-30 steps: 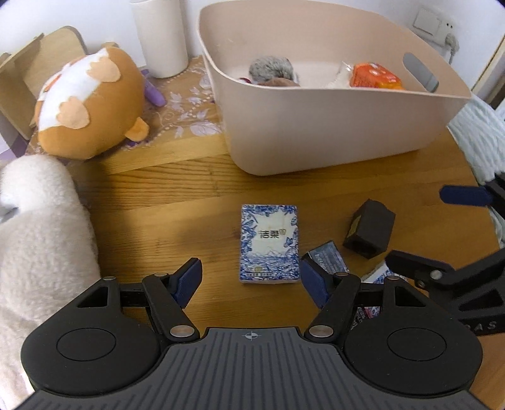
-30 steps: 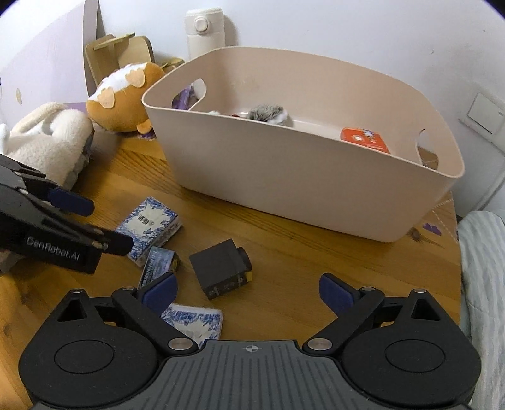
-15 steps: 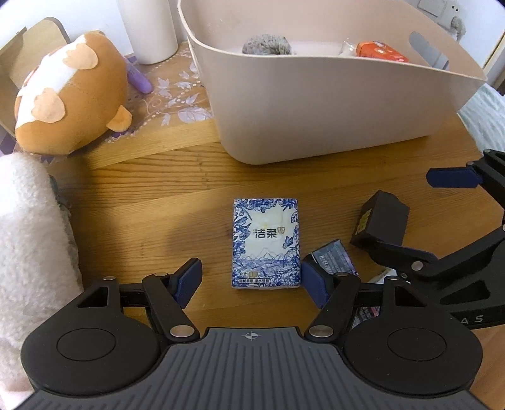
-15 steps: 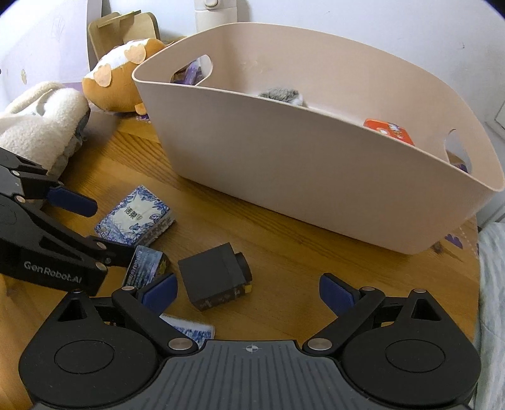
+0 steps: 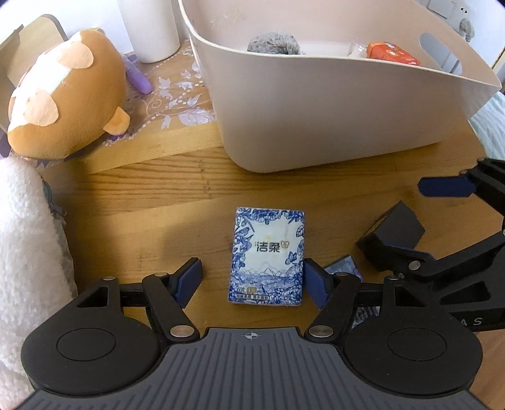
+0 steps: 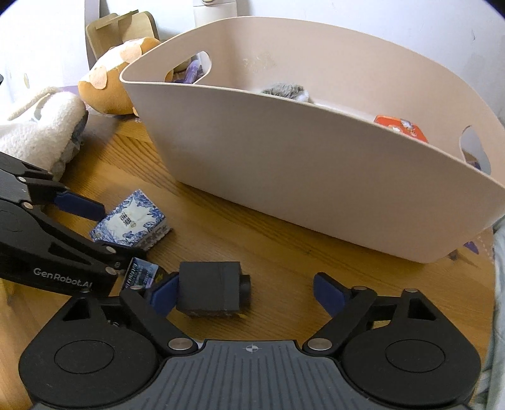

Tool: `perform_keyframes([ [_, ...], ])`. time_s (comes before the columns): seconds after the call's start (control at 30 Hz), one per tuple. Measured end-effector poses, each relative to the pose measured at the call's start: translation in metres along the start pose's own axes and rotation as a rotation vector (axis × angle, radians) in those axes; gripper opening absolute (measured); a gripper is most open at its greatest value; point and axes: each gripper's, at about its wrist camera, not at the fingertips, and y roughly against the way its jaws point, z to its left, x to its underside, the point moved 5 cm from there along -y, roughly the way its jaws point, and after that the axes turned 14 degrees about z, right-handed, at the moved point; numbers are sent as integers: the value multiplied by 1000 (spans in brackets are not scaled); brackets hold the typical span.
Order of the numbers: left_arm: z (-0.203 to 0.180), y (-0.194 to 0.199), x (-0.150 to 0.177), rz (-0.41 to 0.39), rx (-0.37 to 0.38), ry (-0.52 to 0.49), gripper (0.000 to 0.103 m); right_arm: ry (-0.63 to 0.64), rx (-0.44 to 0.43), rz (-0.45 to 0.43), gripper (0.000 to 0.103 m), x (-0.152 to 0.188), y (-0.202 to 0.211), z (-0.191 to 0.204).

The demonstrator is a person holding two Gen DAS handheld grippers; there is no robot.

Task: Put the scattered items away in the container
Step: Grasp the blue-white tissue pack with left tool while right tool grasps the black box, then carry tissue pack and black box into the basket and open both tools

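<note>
A blue-and-white tissue pack (image 5: pixel 267 254) lies flat on the wooden table; my open left gripper (image 5: pixel 252 280) straddles its near end, the right pad close beside it. It also shows in the right wrist view (image 6: pixel 131 224). A black box (image 6: pixel 210 291) sits between the fingers of my open right gripper (image 6: pixel 249 291), against the left pad; it also shows in the left wrist view (image 5: pixel 394 231). The beige tub (image 6: pixel 315 176) stands behind, holding a grey furry item (image 5: pixel 274 44) and an orange packet (image 5: pixel 393 53).
A small dark foil packet (image 6: pixel 140 274) lies between the two grippers. An orange plush toy (image 5: pixel 66 94), a white fluffy item (image 5: pixel 28 239), a white cup (image 5: pixel 151 28) and a purple object (image 5: pixel 137 75) sit at the left and back.
Both grippers have moved forward and down. The left now straddles the tissue pack's near end. The right has come around the black box, which now sits between its fingers.
</note>
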Motion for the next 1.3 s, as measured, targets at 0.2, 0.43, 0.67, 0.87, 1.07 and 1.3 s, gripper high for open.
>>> perform_keyframes([
  [0.2,-7,0,0,-12,-2,-23,62,8,-10,-3,60,4,-2,5],
  [0.43,-22,2,3,-23,-3,-62,47,-18,-30,-19,42,8,1,5],
  [0.67,-22,12,8,-44,2,-46,47,-49,-38,-29,42,16,10,3],
  [0.87,-26,33,11,-84,5,-53,47,-57,-26,-66,42,20,31,3],
  [1.07,-33,62,14,-144,15,-64,47,-58,-4,-118,42,22,62,2],
  [1.3,-37,97,15,-212,36,-53,47,-46,25,-179,42,20,96,2],
])
